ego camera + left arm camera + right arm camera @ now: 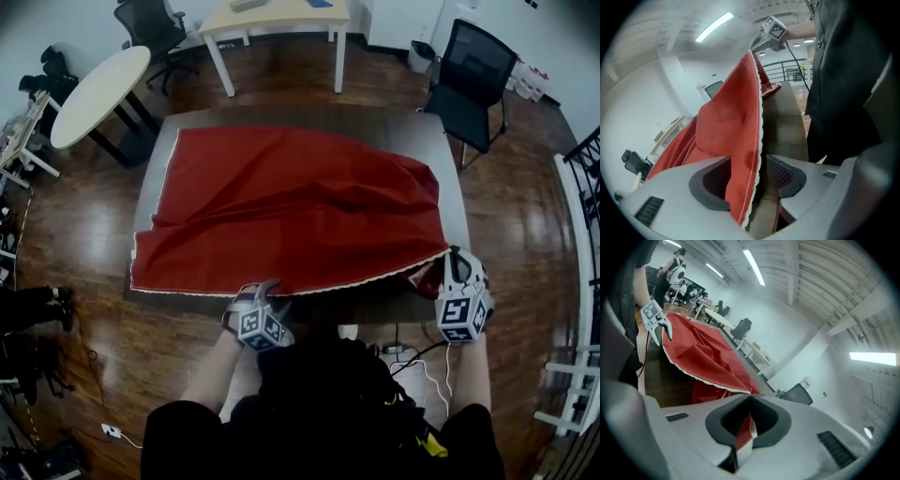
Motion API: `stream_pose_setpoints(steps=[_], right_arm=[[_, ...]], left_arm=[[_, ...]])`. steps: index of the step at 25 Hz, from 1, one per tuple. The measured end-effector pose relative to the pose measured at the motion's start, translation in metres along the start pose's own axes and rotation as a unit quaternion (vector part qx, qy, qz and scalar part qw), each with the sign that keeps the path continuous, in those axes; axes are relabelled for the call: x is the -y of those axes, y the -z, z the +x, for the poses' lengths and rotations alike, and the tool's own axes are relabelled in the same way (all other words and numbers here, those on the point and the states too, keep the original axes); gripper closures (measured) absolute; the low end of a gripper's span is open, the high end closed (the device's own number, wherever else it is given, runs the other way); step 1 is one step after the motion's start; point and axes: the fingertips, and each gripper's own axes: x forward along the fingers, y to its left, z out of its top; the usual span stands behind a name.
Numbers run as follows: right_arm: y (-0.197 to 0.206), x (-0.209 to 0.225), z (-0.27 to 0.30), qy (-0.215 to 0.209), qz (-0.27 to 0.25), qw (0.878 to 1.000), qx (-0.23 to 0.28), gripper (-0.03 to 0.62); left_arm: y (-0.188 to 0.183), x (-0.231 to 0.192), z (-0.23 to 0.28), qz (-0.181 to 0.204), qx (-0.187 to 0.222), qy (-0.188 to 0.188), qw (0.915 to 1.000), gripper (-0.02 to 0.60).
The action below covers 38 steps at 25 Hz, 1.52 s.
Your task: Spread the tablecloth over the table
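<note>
A red tablecloth (291, 216) with a white lace hem lies rumpled over most of a dark brown table (300, 116). Its near hem runs along the table's front edge. My left gripper (262, 287) is at the front edge, left of centre. In the left gripper view the hem (752, 154) hangs between the left gripper's (752, 180) jaws, which stand apart with a gap on the right side. My right gripper (457, 264) is at the near right corner, lifted. The right gripper (749, 416) is shut on a red fold with white trim (746, 425).
A black office chair (473, 80) stands past the table's far right corner. A round white table (98, 89) and a second chair (150, 23) are at the far left, a pale desk (281, 19) at the back. Cables (412, 352) lie on the floor by my feet.
</note>
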Motion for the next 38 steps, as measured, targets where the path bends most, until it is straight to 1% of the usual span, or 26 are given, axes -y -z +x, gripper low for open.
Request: stream_pose_setpoints(steps=[2, 4, 6, 7, 8, 9, 11, 13, 14, 16, 17, 19, 21, 23, 26, 29, 31, 34, 36, 38], right_arm=[[-0.003, -0.002, 0.0, -0.004, -0.003, 1.0, 0.003, 0.583], [-0.004, -0.001, -0.001, -0.007, -0.006, 1.0, 0.0, 0.583], [-0.001, 0.002, -0.002, -0.008, 0.0, 1.0, -0.003, 0.583], [0.002, 0.003, -0.004, -0.01, 0.006, 1.0, -0.005, 0.583], [0.005, 0.001, -0.006, -0.013, 0.013, 1.0, -0.008, 0.583], [0.01, -0.003, -0.009, -0.018, 0.016, 1.0, -0.012, 0.583], [0.02, -0.02, -0.014, -0.033, 0.014, 0.999, -0.024, 0.583], [0.036, -0.046, -0.019, -0.059, 0.009, 0.997, -0.044, 0.583], [0.046, -0.063, -0.021, -0.079, 0.01, 0.995, -0.056, 0.583], [0.07, -0.103, -0.029, -0.134, 0.01, 0.988, -0.08, 0.583], [0.083, -0.125, -0.033, -0.161, 0.006, 0.983, -0.094, 0.583], [0.108, -0.164, -0.042, -0.201, -0.012, 0.971, -0.126, 0.583], [0.131, -0.192, -0.052, -0.224, -0.042, 0.96, -0.16, 0.583], [0.155, -0.21, -0.062, -0.235, -0.072, 0.95, -0.193, 0.583], [0.184, -0.214, -0.069, -0.235, -0.094, 0.941, -0.224, 0.583], [0.203, -0.206, -0.071, -0.231, -0.082, 0.939, -0.24, 0.583], [0.213, -0.204, -0.07, -0.238, -0.076, 0.936, -0.248, 0.583], [0.227, -0.213, -0.075, -0.258, -0.074, 0.928, -0.259, 0.583], [0.233, -0.22, -0.077, -0.262, -0.065, 0.926, -0.263, 0.583], [0.228, -0.222, -0.076, -0.262, -0.058, 0.927, -0.261, 0.583]], left_arm=[[0.008, -0.008, 0.004, -0.011, -0.024, -0.012, 0.9996, 0.344], [0.019, -0.018, 0.008, -0.014, -0.051, -0.03, 0.9981, 0.354], [0.032, -0.031, 0.008, -0.024, -0.069, -0.058, 0.9956, 0.446], [0.039, -0.038, 0.005, -0.033, -0.075, -0.072, 0.9941, 0.501], [0.046, -0.045, 0.001, -0.043, -0.078, -0.083, 0.9926, 0.571], [0.053, -0.05, -0.005, -0.053, -0.079, -0.089, 0.9915, 0.577], [0.061, -0.054, -0.023, -0.064, -0.078, -0.084, 0.9914, 0.578], [0.066, -0.048, -0.043, -0.064, -0.079, -0.06, 0.9931, 0.578], [0.069, -0.041, -0.054, -0.066, -0.08, -0.038, 0.9939, 0.579], [0.076, -0.017, -0.073, -0.075, -0.084, 0.02, 0.9935, 0.58], [0.082, -0.003, -0.081, -0.078, -0.09, 0.05, 0.9916, 0.578], [0.099, 0.025, -0.093, -0.083, -0.109, 0.105, 0.9849, 0.578], [0.113, 0.054, -0.1, -0.088, -0.127, 0.153, 0.9761, 0.578], [0.119, 0.077, -0.101, -0.082, -0.141, 0.183, 0.9695, 0.578], [0.12, 0.103, -0.097, -0.071, -0.159, 0.215, 0.9611, 0.578], [0.12, 0.12, -0.09, -0.074, -0.174, 0.233, 0.9539, 0.578], [0.121, 0.126, -0.084, -0.076, -0.185, 0.238, 0.9505, 0.578], [0.123, 0.134, -0.075, -0.093, -0.194, 0.239, 0.9469, 0.578], [0.126, 0.139, -0.074, -0.109, -0.197, 0.239, 0.9446, 0.578], [0.128, 0.142, -0.075, -0.128, -0.198, 0.237, 0.9426, 0.578]])
